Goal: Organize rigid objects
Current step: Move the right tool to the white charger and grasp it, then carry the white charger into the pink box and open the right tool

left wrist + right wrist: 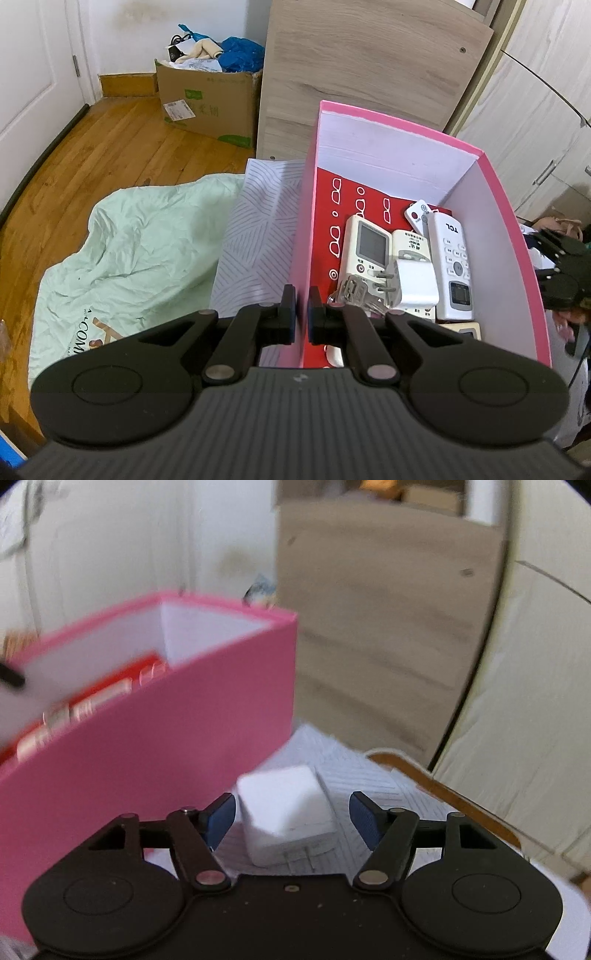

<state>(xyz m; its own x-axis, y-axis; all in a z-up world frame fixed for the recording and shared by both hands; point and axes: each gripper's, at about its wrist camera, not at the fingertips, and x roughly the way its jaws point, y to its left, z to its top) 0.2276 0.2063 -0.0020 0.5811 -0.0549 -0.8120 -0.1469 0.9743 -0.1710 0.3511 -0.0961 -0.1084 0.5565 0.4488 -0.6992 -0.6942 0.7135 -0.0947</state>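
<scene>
The left gripper (301,310) pinched the near wall of the pink box (517,236); beyond, at one o'clock, lay remotes (452,258) and a white plug (415,282). The right gripper (291,818) stood spread around a white charger (284,808), untouched, on patterned cloth (354,771).

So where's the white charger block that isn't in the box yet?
Right wrist view: the white charger block lies on the striped cloth beside the pink box, between the right gripper's open fingers.
</scene>
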